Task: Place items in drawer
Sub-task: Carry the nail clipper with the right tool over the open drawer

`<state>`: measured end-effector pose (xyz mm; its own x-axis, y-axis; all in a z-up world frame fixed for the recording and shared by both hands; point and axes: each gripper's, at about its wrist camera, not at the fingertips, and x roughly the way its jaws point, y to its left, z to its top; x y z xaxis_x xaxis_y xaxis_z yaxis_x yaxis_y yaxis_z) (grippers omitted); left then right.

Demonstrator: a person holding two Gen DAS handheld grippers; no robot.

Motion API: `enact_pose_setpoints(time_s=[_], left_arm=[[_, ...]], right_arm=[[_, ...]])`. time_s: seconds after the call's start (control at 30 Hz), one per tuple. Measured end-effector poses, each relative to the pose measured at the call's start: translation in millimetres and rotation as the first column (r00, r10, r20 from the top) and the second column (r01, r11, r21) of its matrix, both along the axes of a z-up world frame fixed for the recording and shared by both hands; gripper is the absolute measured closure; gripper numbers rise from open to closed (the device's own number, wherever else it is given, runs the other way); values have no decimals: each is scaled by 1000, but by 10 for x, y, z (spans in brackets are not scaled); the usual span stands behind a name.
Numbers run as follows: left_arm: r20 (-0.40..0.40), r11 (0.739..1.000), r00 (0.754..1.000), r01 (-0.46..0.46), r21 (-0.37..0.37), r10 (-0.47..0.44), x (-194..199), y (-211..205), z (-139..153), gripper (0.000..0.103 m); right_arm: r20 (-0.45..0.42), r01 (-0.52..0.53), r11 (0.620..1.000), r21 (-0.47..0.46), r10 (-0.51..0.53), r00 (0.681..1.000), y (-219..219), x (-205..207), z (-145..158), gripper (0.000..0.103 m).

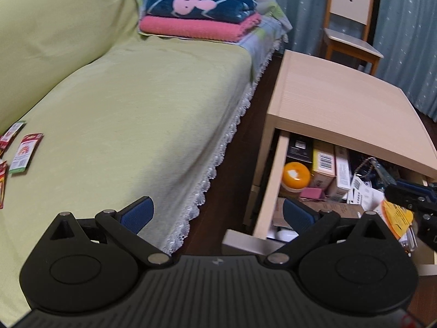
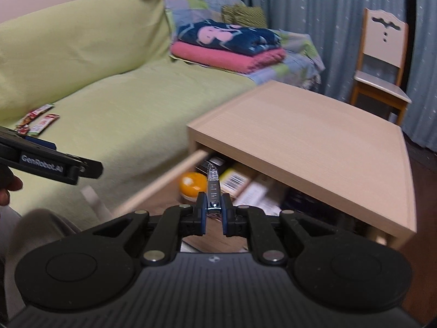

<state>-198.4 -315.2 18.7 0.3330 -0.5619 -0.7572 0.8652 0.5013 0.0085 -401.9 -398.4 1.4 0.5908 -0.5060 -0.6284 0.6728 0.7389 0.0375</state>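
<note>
Above the open drawer of the pale wooden table, my right gripper holds a metal nail clipper, jaws narrowed onto its near end, tip pointing toward the drawer's orange-lidded jar and boxes. My left gripper hangs beside the drawer, over the green-covered sofa's lace edge, jaws wide and empty. Snack packets lie on the sofa, well apart from the drawer.
</note>
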Motion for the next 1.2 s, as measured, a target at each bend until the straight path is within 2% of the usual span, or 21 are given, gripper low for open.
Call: enact_pose_setpoints(time_s=[0.27, 0.47, 0.6, 0.73, 0.83, 0.97, 1.13, 1.2], left_arm=[[4, 997, 997, 71, 35, -71, -214, -203, -93, 2], [7, 990, 991, 131, 50, -131, -389, -355, -136, 2], [12, 984, 986, 167, 63, -168, -492, -431, -172, 2], [16, 979, 982, 186, 79, -188, -560, -483, -219, 2], [20, 978, 981, 191, 88, -194, -598, -522, -243, 2], [21, 975, 979, 201, 92, -204, -637, -573, -260, 2], [15, 970, 973, 230, 83, -232, -659, -612, -259, 2], [9, 968, 971, 238, 77, -240, -654, -623, -260, 2]], right_arm=[[-65, 88, 996, 17, -87, 994, -231, -504, -67, 94], [-92, 118, 992, 51, -113, 989, -296, -721, -135, 94], [-119, 95, 990, 101, -83, 989, -362, -854, -202, 94], [-162, 32, 984, 176, -3, 987, -440, -967, -256, 94], [-219, 33, 977, 209, 14, 976, -530, -1004, -280, 94], [-295, 89, 974, 207, -24, 955, -585, -1009, -333, 94], [-435, 141, 970, 199, -42, 900, -541, -875, -500, 94], [-456, 149, 966, 213, -36, 889, -569, -828, -549, 94]])
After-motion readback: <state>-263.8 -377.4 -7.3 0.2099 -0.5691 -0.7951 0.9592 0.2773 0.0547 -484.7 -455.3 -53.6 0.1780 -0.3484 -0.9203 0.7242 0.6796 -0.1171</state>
